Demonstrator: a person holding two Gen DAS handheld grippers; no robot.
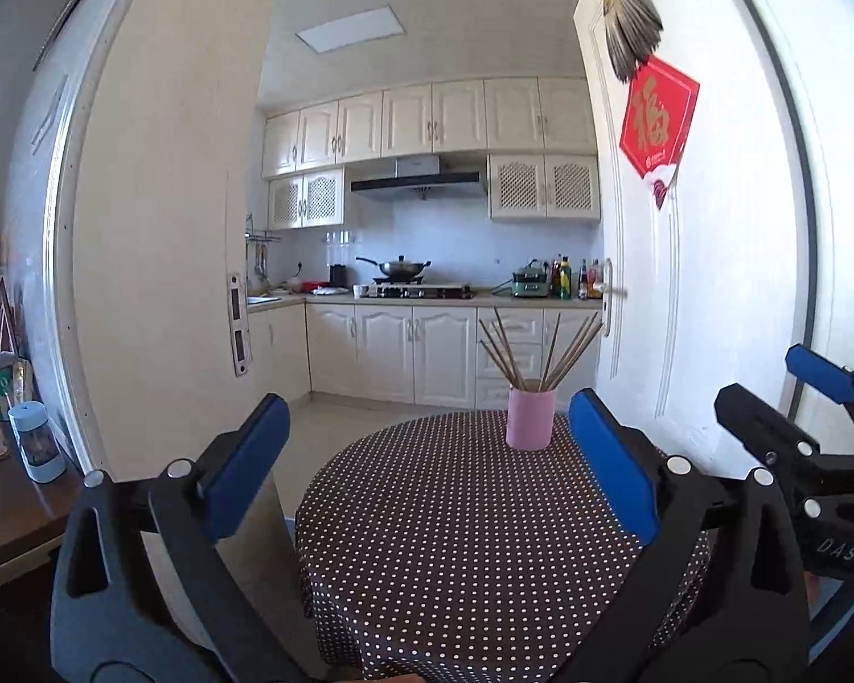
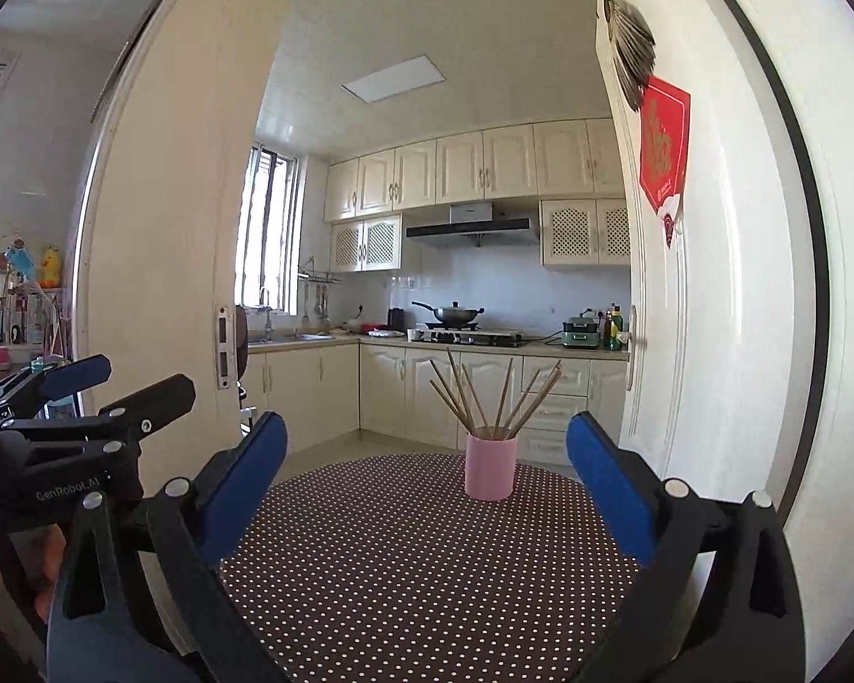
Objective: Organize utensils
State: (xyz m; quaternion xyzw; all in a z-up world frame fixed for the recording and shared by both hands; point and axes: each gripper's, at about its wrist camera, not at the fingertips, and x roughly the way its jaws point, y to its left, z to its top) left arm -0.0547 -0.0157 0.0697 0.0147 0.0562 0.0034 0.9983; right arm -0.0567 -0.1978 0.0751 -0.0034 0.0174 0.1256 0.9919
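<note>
A pink cup (image 1: 531, 419) stands upright at the far side of a round table with a dark polka-dot cloth (image 1: 461, 535). Several wooden chopsticks (image 1: 518, 353) stand fanned out in it. The cup (image 2: 490, 467) and chopsticks (image 2: 484, 398) also show in the right wrist view, on the same table (image 2: 415, 569). My left gripper (image 1: 427, 444) is open and empty, held above the table's near side, short of the cup. My right gripper (image 2: 427, 467) is open and empty, likewise short of the cup. Each gripper shows at the edge of the other's view.
A white door (image 1: 700, 262) with a red paper decoration (image 1: 657, 119) stands open at the right, close to the table. A wooden side table (image 1: 11, 489) with a small blue bottle (image 1: 37, 441) is at the left. A kitchen with cabinets (image 1: 404, 353) lies behind.
</note>
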